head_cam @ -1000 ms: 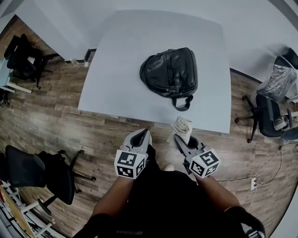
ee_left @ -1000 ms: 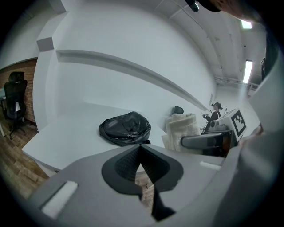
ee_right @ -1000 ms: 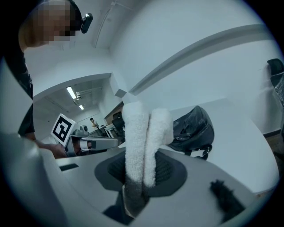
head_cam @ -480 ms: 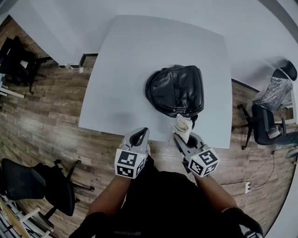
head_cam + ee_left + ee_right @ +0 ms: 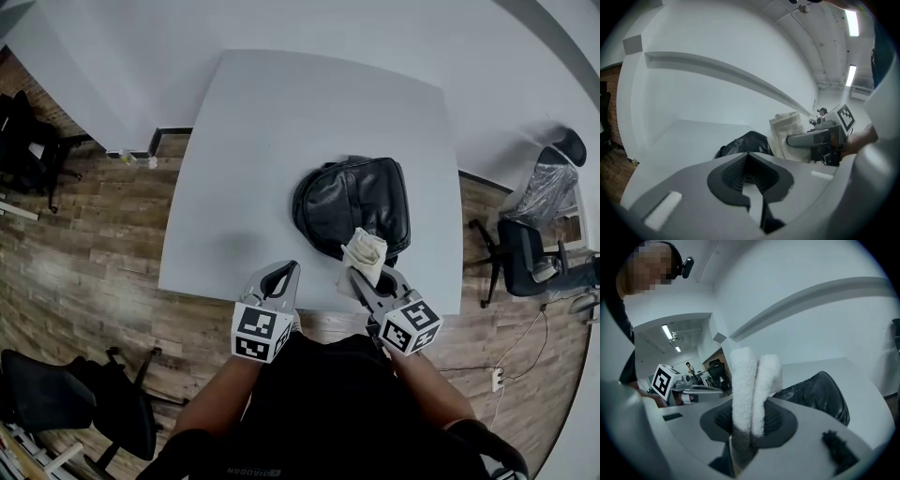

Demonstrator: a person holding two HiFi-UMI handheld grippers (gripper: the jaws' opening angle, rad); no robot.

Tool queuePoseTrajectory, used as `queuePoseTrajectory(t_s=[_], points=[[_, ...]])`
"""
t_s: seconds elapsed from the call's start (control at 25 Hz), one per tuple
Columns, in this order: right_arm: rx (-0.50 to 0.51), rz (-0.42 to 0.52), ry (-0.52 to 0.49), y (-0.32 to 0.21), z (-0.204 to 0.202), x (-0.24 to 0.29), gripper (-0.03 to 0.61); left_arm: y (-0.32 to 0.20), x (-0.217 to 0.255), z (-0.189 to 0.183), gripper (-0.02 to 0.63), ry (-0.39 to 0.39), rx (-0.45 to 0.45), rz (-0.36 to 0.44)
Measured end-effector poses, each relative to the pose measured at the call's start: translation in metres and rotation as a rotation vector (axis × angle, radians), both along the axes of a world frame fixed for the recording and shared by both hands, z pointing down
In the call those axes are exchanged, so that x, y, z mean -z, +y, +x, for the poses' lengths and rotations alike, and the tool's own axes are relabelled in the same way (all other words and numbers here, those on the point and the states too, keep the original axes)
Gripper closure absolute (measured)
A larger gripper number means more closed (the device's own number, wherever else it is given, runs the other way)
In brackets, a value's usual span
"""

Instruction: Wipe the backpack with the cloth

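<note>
The right gripper (image 5: 362, 276) is clenched on the cloth (image 5: 366, 255), which sticks up out of its jaws and reaches over the near edge of the backpack (image 5: 352, 202). The black backpack lies flat on the white table (image 5: 272, 122), directly ahead of this claw and ahead and to the right of the left gripper (image 5: 282, 272). The head view shows the cloth only as a pale crumpled lump. The right gripper view shows it as two soft white folds pinched upright between the jaws, with the bag just beyond to their right. The left gripper view shows that claw's jaws closed together with nothing between them. Both forearms reach forward from the body, side by side at the table's near edge, marker cubes toward the person.
</note>
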State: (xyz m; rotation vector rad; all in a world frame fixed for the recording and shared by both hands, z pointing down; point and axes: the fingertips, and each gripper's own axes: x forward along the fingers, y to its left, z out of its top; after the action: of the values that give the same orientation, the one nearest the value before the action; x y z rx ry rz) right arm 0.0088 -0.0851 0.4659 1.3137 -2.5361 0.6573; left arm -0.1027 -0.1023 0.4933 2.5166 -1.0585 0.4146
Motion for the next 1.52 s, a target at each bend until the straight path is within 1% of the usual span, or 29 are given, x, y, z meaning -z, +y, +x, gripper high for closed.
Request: queuePoseTrajectory(t_s=[0.12, 0.24, 0.44, 0.56, 0.68, 0.84, 1.0, 1.08, 1.28, 1.4, 1.52], points=[[-0.006, -0.001, 0.008, -0.005, 0.001, 0.001, 0.485, -0.009, -0.002, 0.000, 0.607, -0.014, -0.017, 0.005], [-0.009, 0.002, 0.017, -0.008, 0.005, 0.003, 0.485, -0.013, 0.000, 0.004, 0.607, -0.012, -0.021, 0.009], [0.005, 0.012, 0.026, -0.021, 0.009, 0.004, 0.485, -0.016, -0.003, 0.012, 0.607, -0.029, -0.030, 0.016], [0.041, 0.021, 0.034, -0.030, 0.015, 0.003, 0.485, -0.019, -0.008, 0.017, 0.607, -0.043, 0.000, 0.016], [0.098, 0.016, 0.048, -0.039, 0.019, 0.000, 0.485, -0.024, -0.009, 0.020, 0.607, -0.047, 0.060, 0.006], [0.170, 0.007, 0.048, -0.049, 0.018, -0.003, 0.485, -0.026, -0.008, 0.022, 0.606, -0.059, 0.128, 0.017], [0.199, -0.067, -0.020, -0.068, 0.019, -0.013, 0.485, -0.030, -0.008, 0.019, 0.607, -0.095, 0.189, 0.028], [0.216, -0.093, -0.013, -0.080, 0.022, -0.020, 0.485, -0.031, -0.012, 0.021, 0.607, -0.107, 0.212, 0.018], [0.241, -0.165, 0.028, -0.114, 0.013, -0.045, 0.485, -0.024, -0.020, 0.020, 0.607, -0.118, 0.235, -0.008], [0.257, -0.166, 0.069, -0.133, -0.006, -0.062, 0.485, -0.015, -0.023, 0.014, 0.607, -0.122, 0.237, -0.016], [0.265, -0.156, 0.080, -0.153, -0.022, -0.074, 0.485, -0.007, -0.026, 0.011, 0.607, -0.120, 0.242, -0.026]])
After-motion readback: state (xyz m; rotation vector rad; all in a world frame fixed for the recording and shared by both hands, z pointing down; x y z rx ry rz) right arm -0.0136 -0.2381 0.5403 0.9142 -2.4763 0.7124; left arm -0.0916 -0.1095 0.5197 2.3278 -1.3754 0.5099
